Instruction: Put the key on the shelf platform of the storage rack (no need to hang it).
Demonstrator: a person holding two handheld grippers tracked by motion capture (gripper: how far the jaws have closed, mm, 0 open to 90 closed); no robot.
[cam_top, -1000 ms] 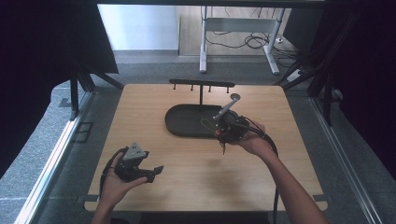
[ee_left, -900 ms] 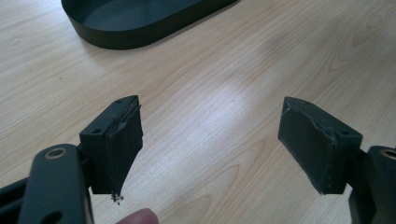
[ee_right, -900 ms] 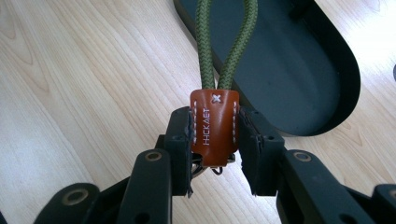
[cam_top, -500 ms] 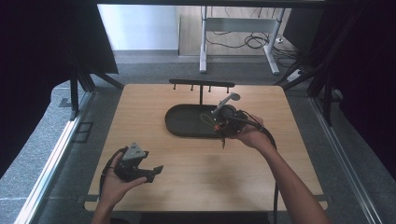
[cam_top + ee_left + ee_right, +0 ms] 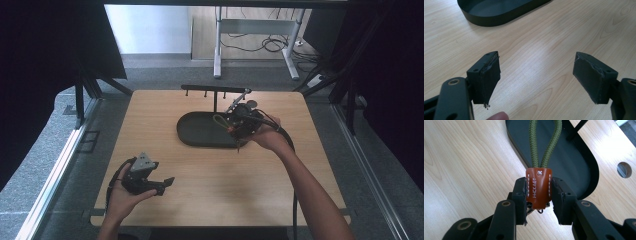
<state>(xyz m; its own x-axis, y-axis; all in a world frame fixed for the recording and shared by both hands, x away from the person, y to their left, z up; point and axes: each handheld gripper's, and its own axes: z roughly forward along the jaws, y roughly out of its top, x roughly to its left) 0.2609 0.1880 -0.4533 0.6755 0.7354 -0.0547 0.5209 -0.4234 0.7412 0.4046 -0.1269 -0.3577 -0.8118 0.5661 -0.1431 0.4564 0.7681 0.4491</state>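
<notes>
A keychain with a brown leather tab [image 5: 538,188] and an olive-green cord loop [image 5: 545,142] is clamped between the jaws of my right gripper [image 5: 539,192]. In the high view my right gripper [image 5: 235,126] hangs over the right end of the black oval tray [image 5: 197,131], the green loop [image 5: 219,120] pointing left over the tray. My left gripper [image 5: 165,184] rests low near the table's front left, jaws wide apart with nothing between them. Its own view shows bare wood between its pads [image 5: 489,75] and the tray's edge [image 5: 499,18] farther off.
A black rack with a horizontal bar and small pegs [image 5: 215,90] stands on the tray's far side. A round hole in the tabletop [image 5: 624,169] lies beyond the tray. The wooden table [image 5: 220,185] has bare room in front and at both sides.
My right gripper has shifted slightly left and forward over the tray's right end with the keychain held. The left gripper has stayed in place.
</notes>
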